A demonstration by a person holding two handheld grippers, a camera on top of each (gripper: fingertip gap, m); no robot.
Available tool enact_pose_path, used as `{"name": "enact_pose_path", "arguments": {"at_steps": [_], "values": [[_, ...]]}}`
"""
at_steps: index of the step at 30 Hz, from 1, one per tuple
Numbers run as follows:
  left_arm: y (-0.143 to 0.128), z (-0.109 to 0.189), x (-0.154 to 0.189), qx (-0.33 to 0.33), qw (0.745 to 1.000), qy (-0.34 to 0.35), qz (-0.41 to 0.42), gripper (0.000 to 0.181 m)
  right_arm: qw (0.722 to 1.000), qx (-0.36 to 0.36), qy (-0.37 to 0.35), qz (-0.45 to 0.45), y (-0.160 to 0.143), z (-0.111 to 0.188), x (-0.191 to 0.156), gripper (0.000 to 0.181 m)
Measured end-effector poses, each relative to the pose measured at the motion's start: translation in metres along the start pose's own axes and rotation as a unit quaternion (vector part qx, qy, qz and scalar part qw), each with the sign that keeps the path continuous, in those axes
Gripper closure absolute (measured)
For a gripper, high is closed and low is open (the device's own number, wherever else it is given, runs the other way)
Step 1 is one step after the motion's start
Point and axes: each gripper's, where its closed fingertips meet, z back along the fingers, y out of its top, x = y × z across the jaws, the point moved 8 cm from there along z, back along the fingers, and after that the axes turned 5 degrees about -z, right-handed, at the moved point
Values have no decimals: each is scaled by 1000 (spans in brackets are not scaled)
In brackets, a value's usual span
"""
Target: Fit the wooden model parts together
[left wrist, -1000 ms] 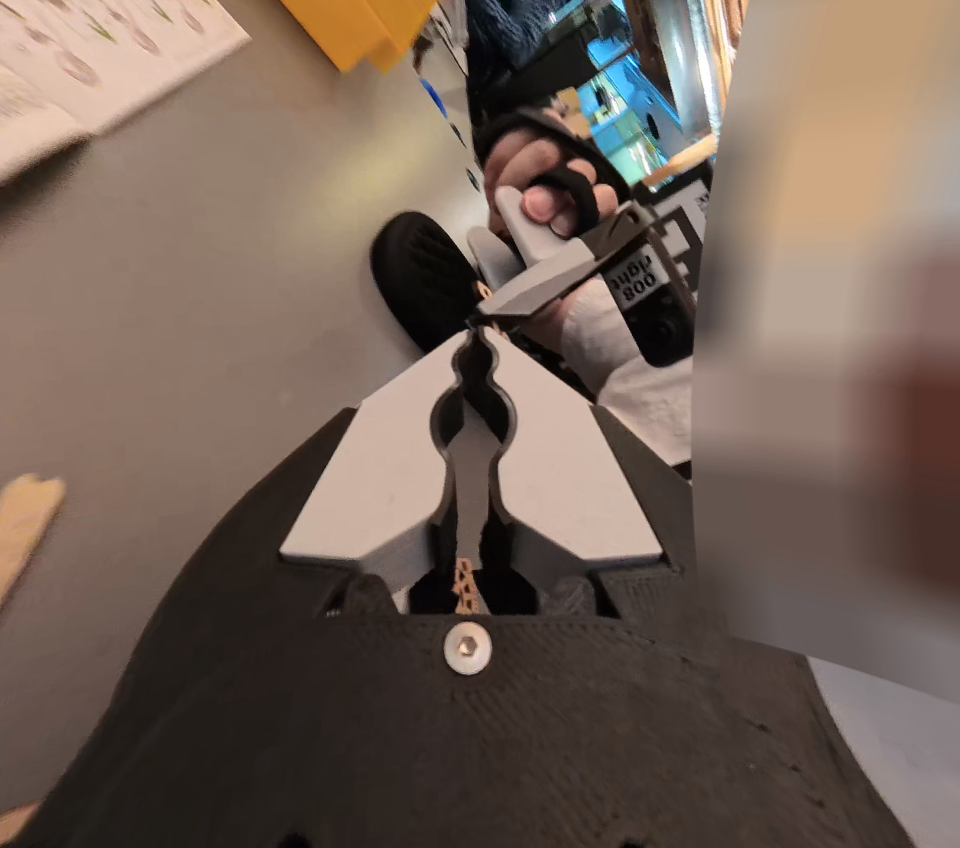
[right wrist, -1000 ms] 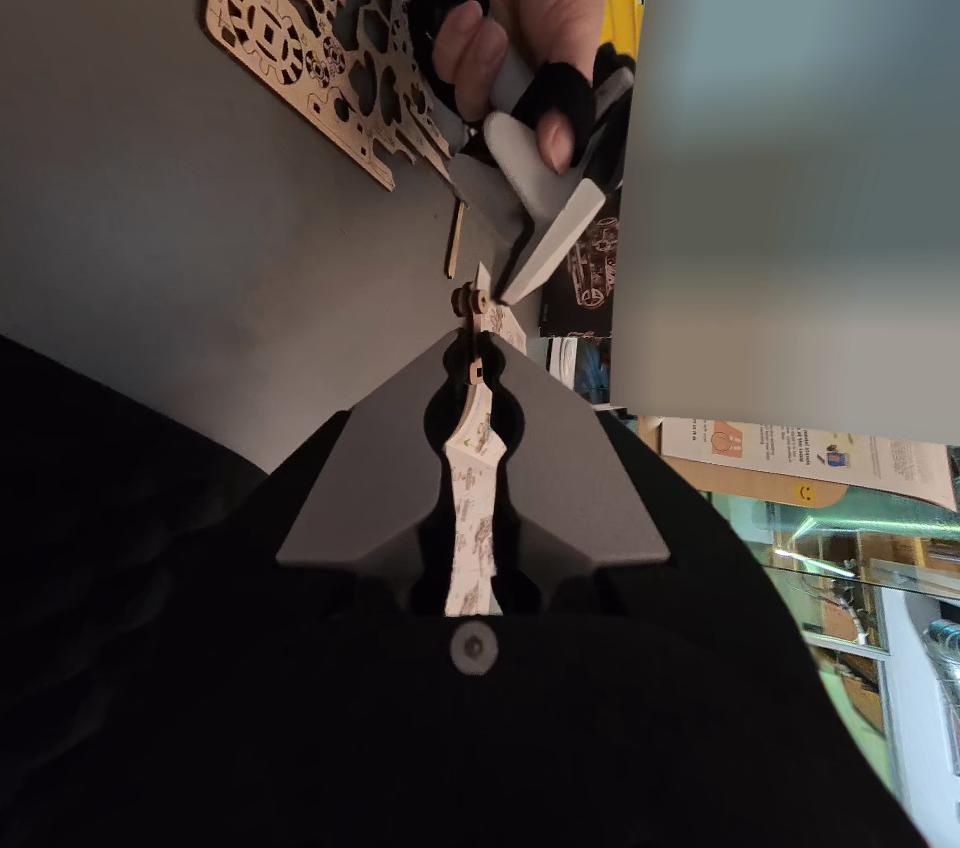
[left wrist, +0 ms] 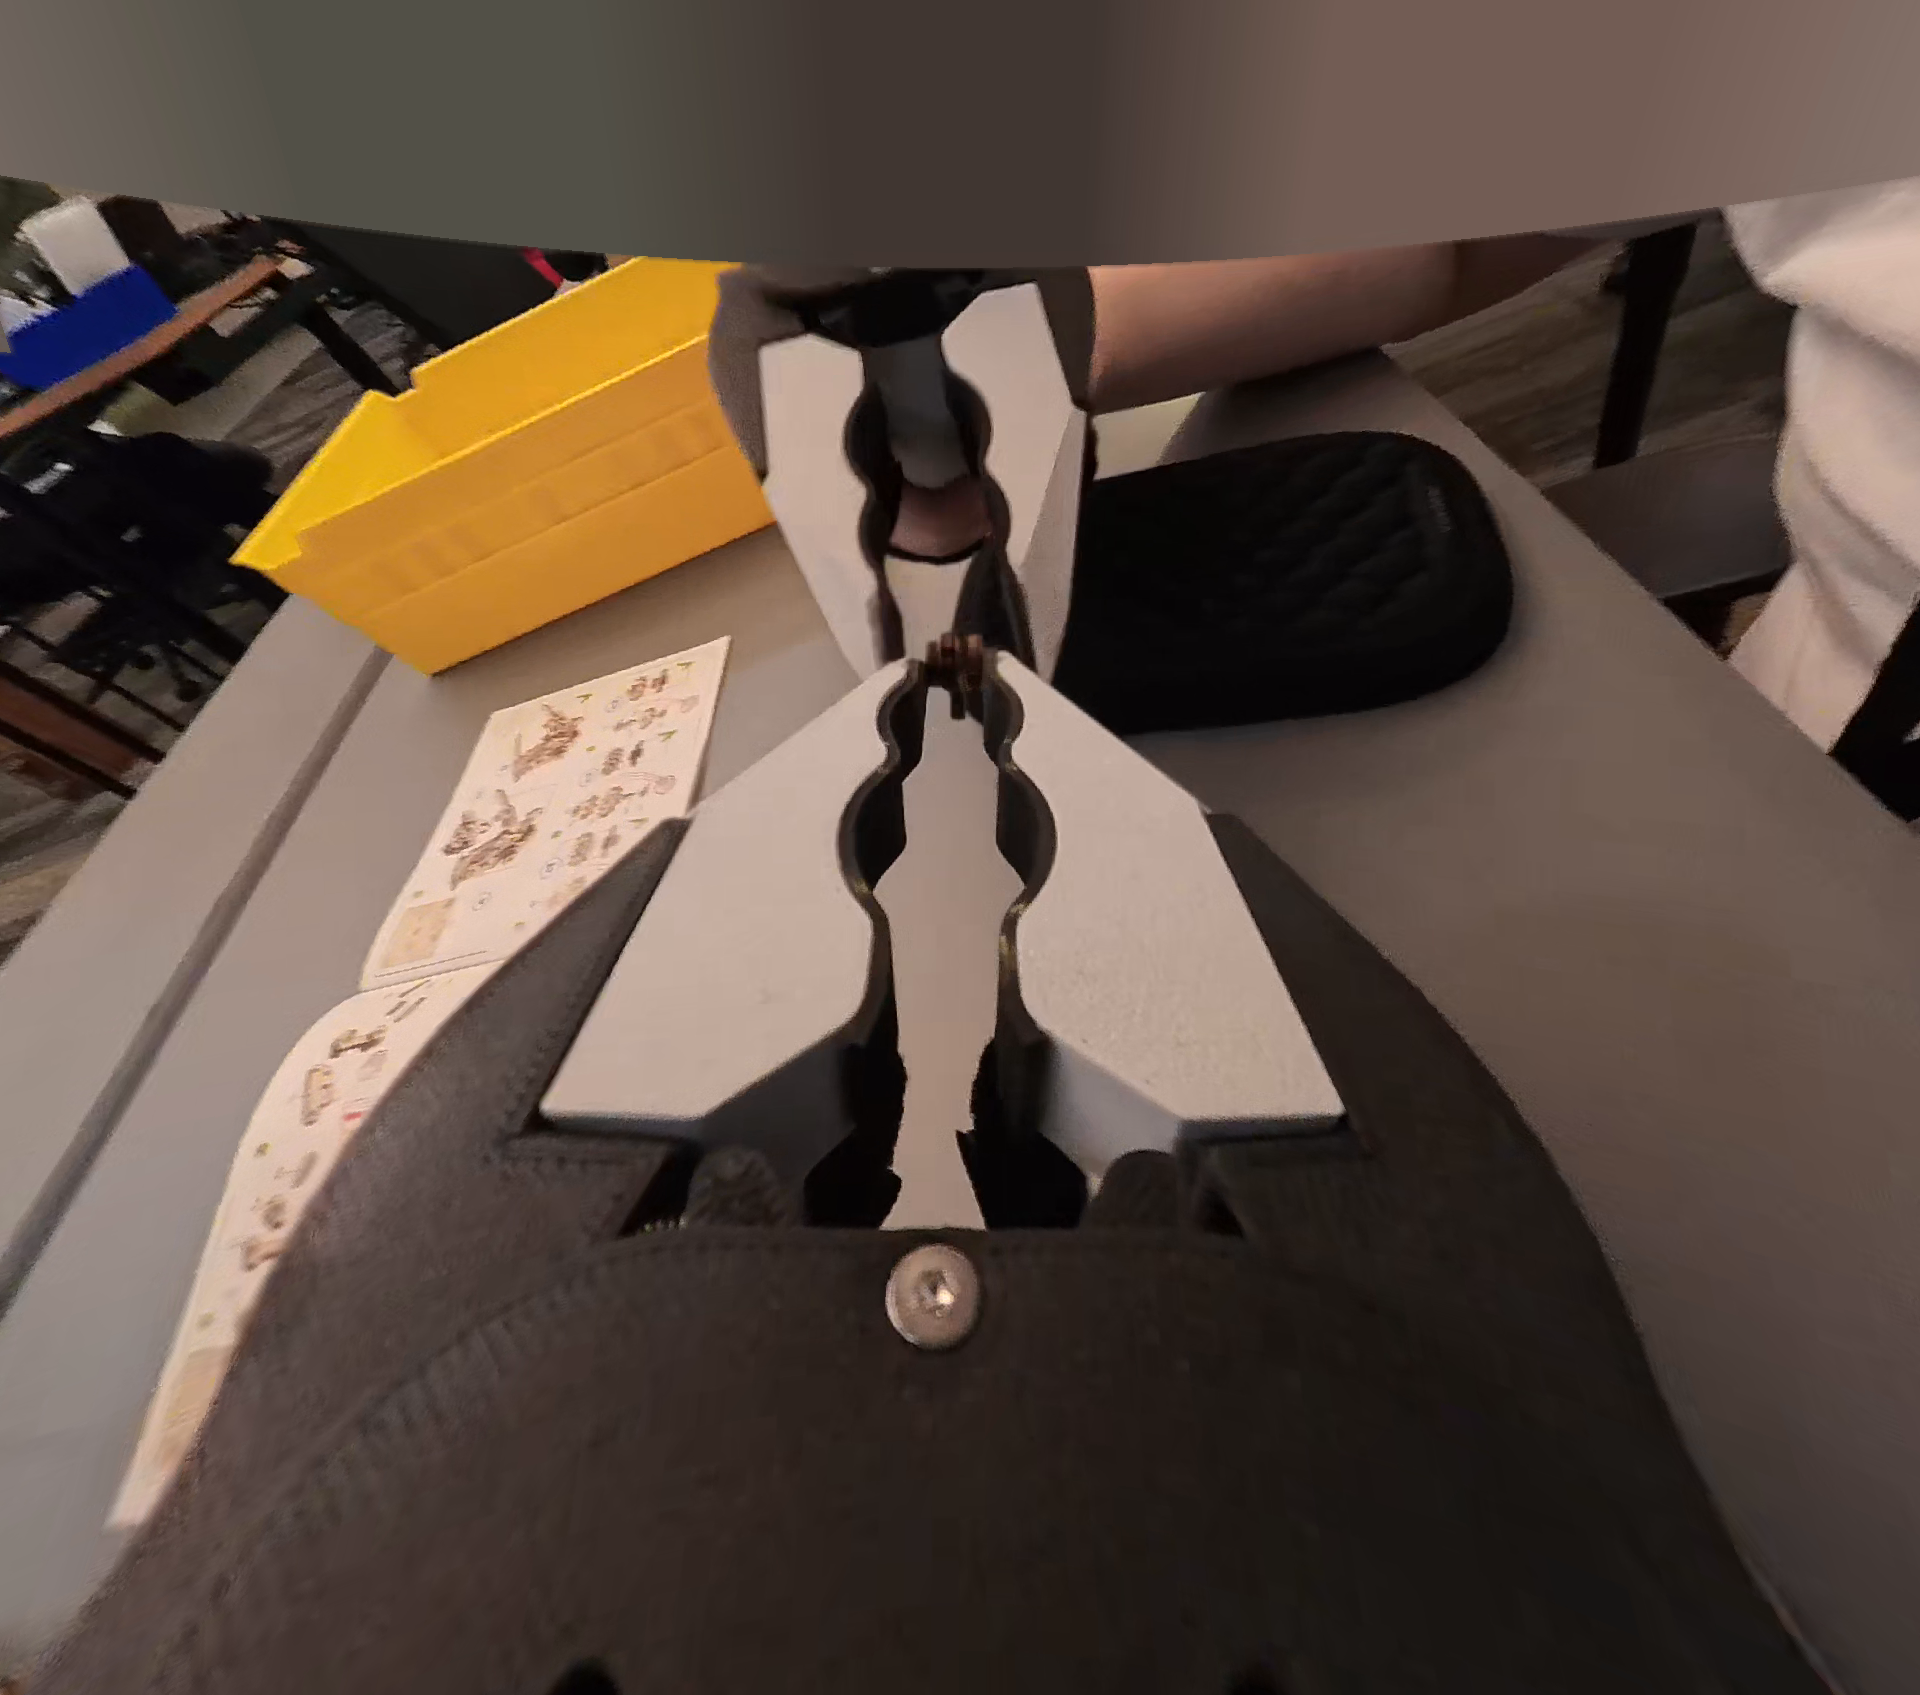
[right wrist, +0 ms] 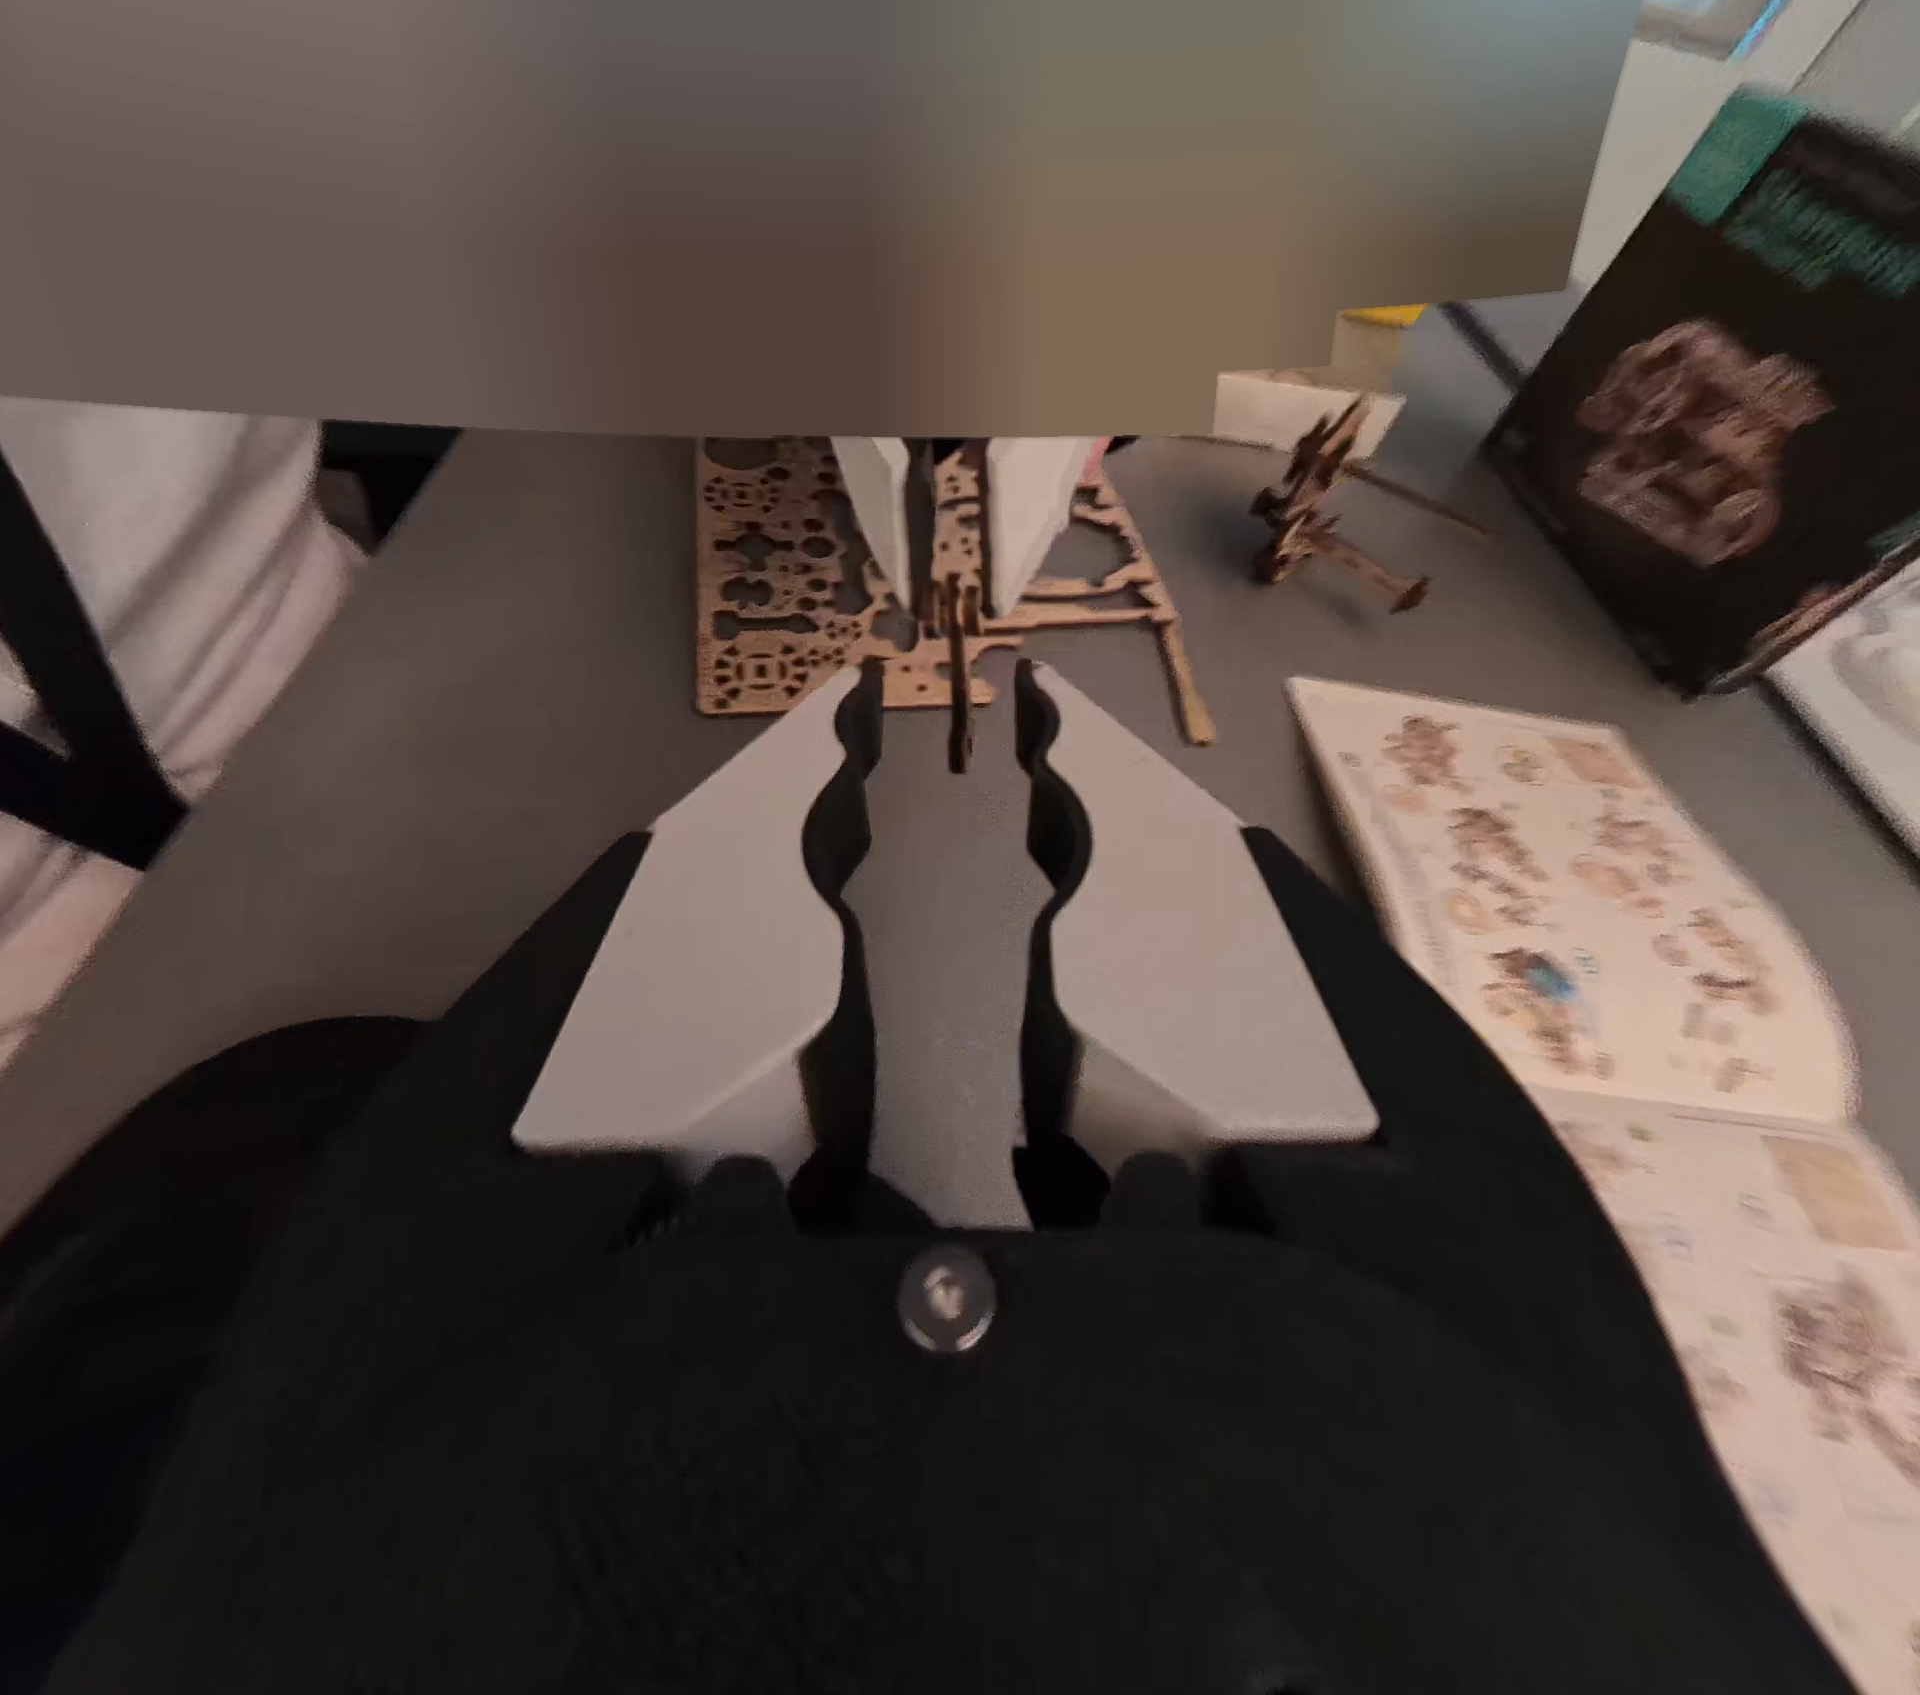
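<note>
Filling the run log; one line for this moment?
left gripper: shut on wooden part | right gripper: open, straddling part

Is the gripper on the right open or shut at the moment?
Open. The right gripper shows a clear gap between its fingers, with grey table visible through it; the wooden part hangs from the left gripper.

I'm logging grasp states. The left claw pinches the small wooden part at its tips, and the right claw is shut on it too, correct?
Not quite. The left claw does pinch the small wooden part at its tips, but the right claw is open. The right wrist view shows its fingers spread on either side of the part, with a gap on each side.
</note>
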Motion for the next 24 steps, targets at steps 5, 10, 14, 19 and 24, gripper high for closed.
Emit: {"name": "enact_pose_path", "arguments": {"at_steps": [5, 10, 14, 19, 24], "values": [[2, 0, 1, -15, 999, 21, -35, 173, 988, -4, -78, 129, 16, 2, -14, 169], [0, -3, 4, -37, 997, 29, -61, 173, 981, -51, -98, 157, 14, -1, -16, 170], [3, -4, 7, -33, 997, 28, -70, 173, 980, -59, -95, 165, 15, 1, -18, 172], [3, -5, 9, -35, 995, 31, -86, 173, 978, -70, -94, 173, 15, 1, -19, 173], [7, -2, 10, -7, 995, 35, -89, 173, 981, -46, -83, 170, 19, 5, -20, 173]]}}
